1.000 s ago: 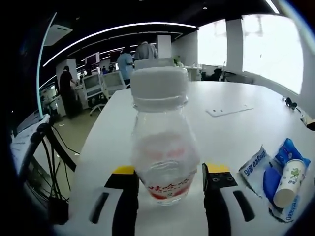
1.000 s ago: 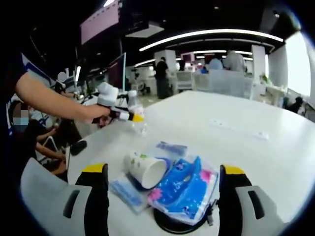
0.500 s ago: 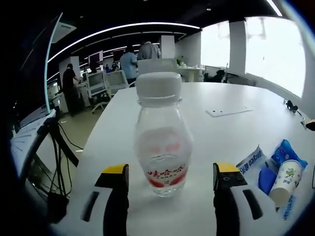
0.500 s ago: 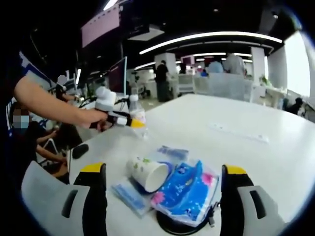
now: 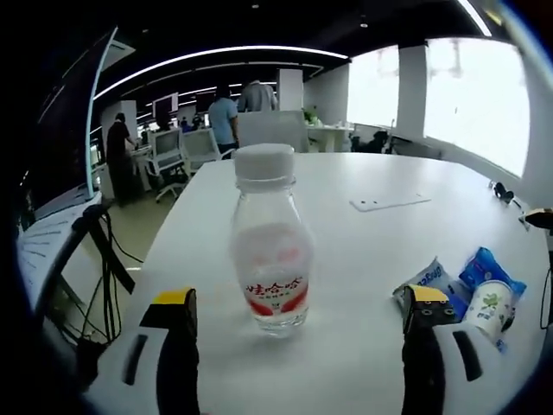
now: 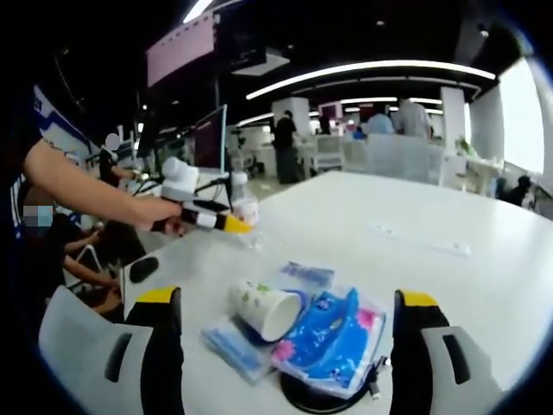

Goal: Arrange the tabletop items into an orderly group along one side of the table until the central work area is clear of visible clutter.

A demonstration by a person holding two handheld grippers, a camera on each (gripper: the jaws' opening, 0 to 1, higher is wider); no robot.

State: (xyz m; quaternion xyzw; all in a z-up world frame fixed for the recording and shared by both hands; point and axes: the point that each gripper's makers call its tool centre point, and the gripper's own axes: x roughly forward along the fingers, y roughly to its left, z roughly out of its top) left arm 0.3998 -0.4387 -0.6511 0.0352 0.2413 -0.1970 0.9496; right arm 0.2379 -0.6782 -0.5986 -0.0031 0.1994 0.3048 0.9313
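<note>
Since a second ago my left gripper (image 5: 298, 346) has let go of the clear bottle (image 5: 269, 246) and backed off; its jaws now stand wide, with the bottle upright on the white table (image 5: 363, 251) between and just beyond them, red label script too small to read. My right gripper (image 6: 289, 346) hangs wide as before, over the tipped paper cup (image 6: 263, 309) and blue tissue pack (image 6: 333, 341); at 10 o'clock beyond them, my left hand (image 6: 164, 213) sits beside the bottle.

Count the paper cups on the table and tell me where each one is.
1. A single paper cup lies on its side atop the blue plastic packets, at the table's near end. More could be hidden beneath the packets.
</note>
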